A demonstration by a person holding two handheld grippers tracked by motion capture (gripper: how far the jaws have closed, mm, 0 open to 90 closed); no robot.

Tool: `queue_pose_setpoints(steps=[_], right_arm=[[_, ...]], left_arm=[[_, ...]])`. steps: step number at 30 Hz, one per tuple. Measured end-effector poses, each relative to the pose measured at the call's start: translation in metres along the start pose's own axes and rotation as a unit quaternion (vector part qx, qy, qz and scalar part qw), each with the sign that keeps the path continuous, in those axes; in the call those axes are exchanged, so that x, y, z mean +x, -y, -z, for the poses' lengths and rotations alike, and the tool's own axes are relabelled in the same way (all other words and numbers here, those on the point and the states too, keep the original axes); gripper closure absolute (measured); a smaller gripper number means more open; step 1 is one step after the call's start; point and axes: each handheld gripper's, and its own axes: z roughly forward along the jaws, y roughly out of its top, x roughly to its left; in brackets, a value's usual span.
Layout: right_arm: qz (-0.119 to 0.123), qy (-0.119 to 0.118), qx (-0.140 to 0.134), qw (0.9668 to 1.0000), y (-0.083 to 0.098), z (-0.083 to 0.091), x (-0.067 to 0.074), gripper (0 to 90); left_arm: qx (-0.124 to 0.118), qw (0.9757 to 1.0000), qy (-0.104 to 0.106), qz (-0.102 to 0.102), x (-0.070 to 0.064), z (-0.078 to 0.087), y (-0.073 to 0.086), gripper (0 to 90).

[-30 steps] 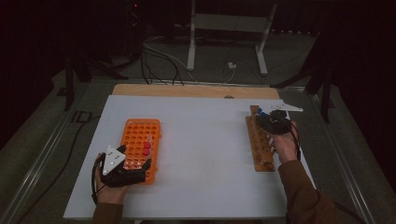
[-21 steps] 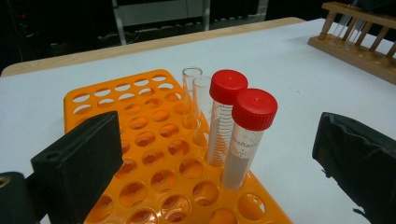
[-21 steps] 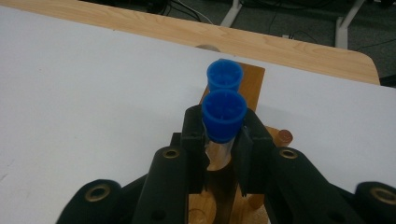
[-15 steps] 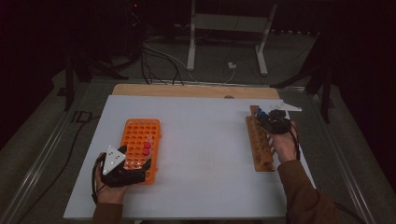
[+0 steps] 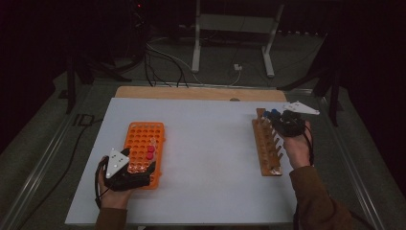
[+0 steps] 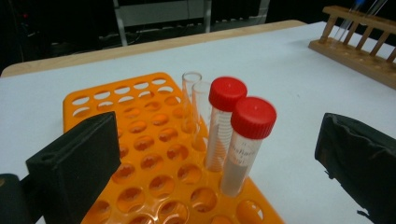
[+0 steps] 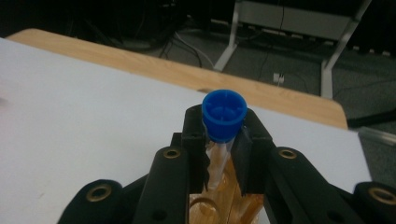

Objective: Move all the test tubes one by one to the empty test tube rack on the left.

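Note:
An orange tube rack (image 5: 141,139) lies at the table's left, with two red-capped tubes (image 6: 238,135) and two clear uncapped tubes (image 6: 192,95) standing in it. My left gripper (image 6: 215,140) is open at the rack's near end (image 5: 142,170), its jaws wide on either side of the red-capped tubes without touching them. At the right, my right gripper (image 7: 223,135) is shut on a blue-capped tube (image 7: 224,112) just under its cap. It holds the tube upright over the far end of the wooden rack (image 5: 267,146), where the blue cap (image 5: 274,114) shows.
The white table top (image 5: 210,143) lies between the two racks, with a wooden strip (image 5: 191,93) along its far edge. Cables and a metal stand (image 5: 230,43) are on the floor beyond. The wooden rack (image 6: 359,51) stands far right in the left gripper view.
My right hand has risen a little with the blue-capped tube over the wooden rack. The left hand and the orange rack have not moved.

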Motion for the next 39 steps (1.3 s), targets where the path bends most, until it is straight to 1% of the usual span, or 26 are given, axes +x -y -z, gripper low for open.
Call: queue_pose_setpoints(steps=[4, 6, 8, 10, 12, 15, 16, 18, 21, 24, 27, 32, 34, 37, 39], right_arm=[[0.005, -0.007, -0.013, 0.9999, -0.005, 0.009, 0.003, 77.1], [0.009, -0.012, -0.015, 0.9998, -0.006, 0.012, 0.005, 77.1], [0.015, -0.019, -0.017, 0.9996, -0.006, 0.014, 0.009, 77.1], [0.020, -0.028, -0.017, 0.9993, -0.006, 0.016, 0.015, 77.0], [0.024, -0.040, -0.019, 0.9988, -0.006, 0.018, 0.020, 77.0], [0.028, -0.058, -0.016, 0.9978, -0.004, 0.020, 0.030, 76.9], [0.032, -0.060, -0.015, 0.9975, -0.003, 0.020, 0.033, 76.9], [0.030, -0.074, -0.011, 0.9967, -0.002, 0.021, 0.039, 76.9], [0.034, -0.088, -0.004, 0.9955, 0.000, 0.020, 0.048, 76.8], [0.042, -0.101, 0.004, 0.9940, 0.001, 0.018, 0.058, 76.7], [0.046, -0.118, 0.009, 0.9919, 0.003, 0.017, 0.069, 76.7], [0.054, -0.146, 0.011, 0.9877, 0.005, 0.016, 0.089, 76.7], [0.060, -0.155, 0.013, 0.9859, 0.005, 0.015, 0.097, 76.7], [0.065, -0.170, 0.017, 0.9832, 0.006, 0.013, 0.108, 76.7], [0.066, -0.180, 0.019, 0.9813, 0.007, 0.011, 0.115, 76.6]], left_arm=[[-0.004, 1.0000, 0.001, 0.003, -0.001, 0.000, -0.008, 0.7], [-0.007, 1.0000, -0.001, 0.000, -0.003, 0.000, -0.013, 0.8], [-0.013, 0.9999, 0.002, -0.002, -0.006, -0.001, -0.019, 0.7], [-0.012, 0.9999, 0.006, -0.009, -0.009, -0.004, -0.025, 0.8], [-0.010, 0.9998, 0.006, -0.017, -0.014, -0.008, -0.032, 0.8], [-0.013, 0.9995, 0.014, -0.023, -0.021, -0.013, -0.040, 0.8], [-0.014, 0.9995, 0.018, -0.024, -0.023, -0.016, -0.042, 0.8], [-0.013, 0.9993, 0.022, -0.028, -0.029, -0.020, -0.046, 1.0], [-0.006, 0.9989, 0.027, -0.037, -0.038, -0.027, -0.049, 1.1], [-0.005, 0.9985, 0.036, -0.042, -0.047, -0.033, -0.053, 1.1], [-0.006, 0.9980, 0.047, -0.043, -0.057, -0.040, -0.056, 1.2], [-0.006, 0.9964, 0.071, -0.047, -0.077, -0.053, -0.060, 2.9], [-0.001, 0.9958, 0.076, -0.051, -0.085, -0.059, -0.060, 3.8], [-0.001, 0.9949, 0.084, -0.056, -0.096, -0.066, -0.060, 5.2], [0.002, 0.9943, 0.090, -0.059, -0.101, -0.071, -0.059, 7.1]])
